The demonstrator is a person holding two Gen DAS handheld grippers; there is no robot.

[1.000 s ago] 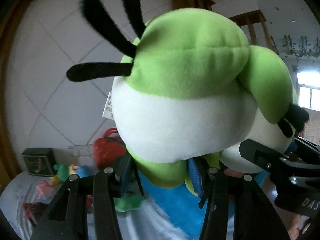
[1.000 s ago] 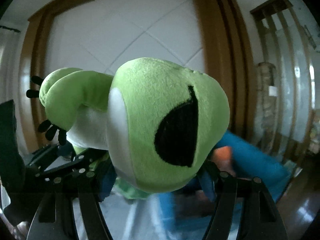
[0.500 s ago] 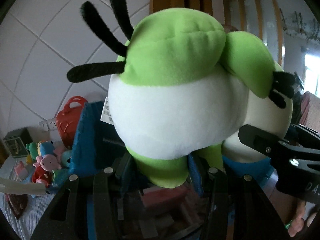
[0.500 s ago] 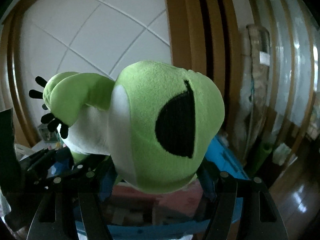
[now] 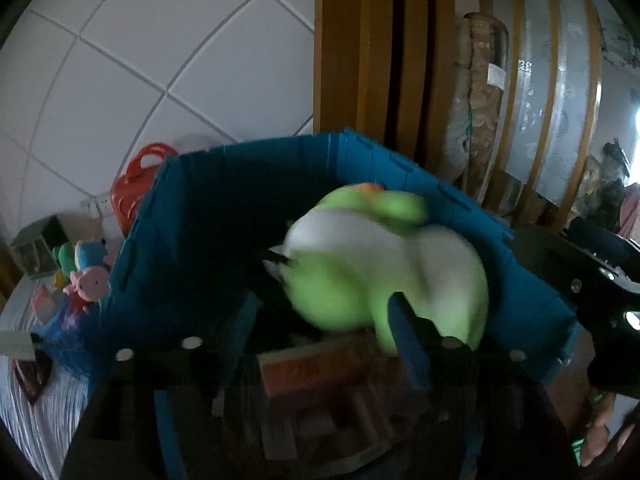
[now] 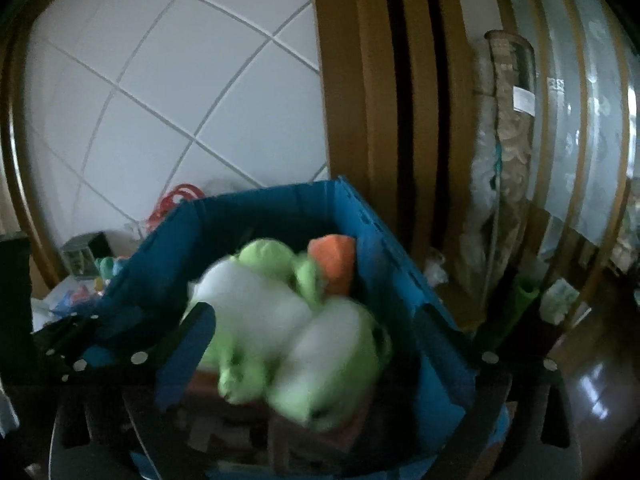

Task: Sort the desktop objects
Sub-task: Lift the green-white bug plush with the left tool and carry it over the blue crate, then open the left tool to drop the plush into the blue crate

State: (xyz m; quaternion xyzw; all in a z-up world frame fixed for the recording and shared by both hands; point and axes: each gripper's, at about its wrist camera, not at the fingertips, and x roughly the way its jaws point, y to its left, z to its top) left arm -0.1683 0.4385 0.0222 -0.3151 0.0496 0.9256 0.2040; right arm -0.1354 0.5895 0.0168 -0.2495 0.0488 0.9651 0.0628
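Note:
A green and white plush frog (image 5: 360, 264) tumbles, blurred, inside the blue bin (image 5: 240, 152), over boxes stacked in it. My left gripper (image 5: 324, 320) hangs over the bin's near side with its jaws opening; the frog sits beyond the pads, which do not press on it. In the right wrist view the frog (image 6: 256, 312) lies low in the blue bin (image 6: 260, 196), with an orange part of it (image 6: 334, 264) at the back. My right gripper (image 6: 312, 320) is spread wide, still opening, and grips nothing.
Small plush toys (image 5: 88, 272), a red basket (image 5: 136, 184) and a green box (image 5: 38, 248) stand on the striped table left of the bin. A reddish box (image 5: 312, 368) lies inside the bin. A wooden door frame (image 5: 360, 60) and a rolled mat (image 5: 480, 100) rise behind.
Both grippers held the frog up in front of the cameras. They swung right and tipped down over the blue bin, spread their jaws, and the frog dropped into it.

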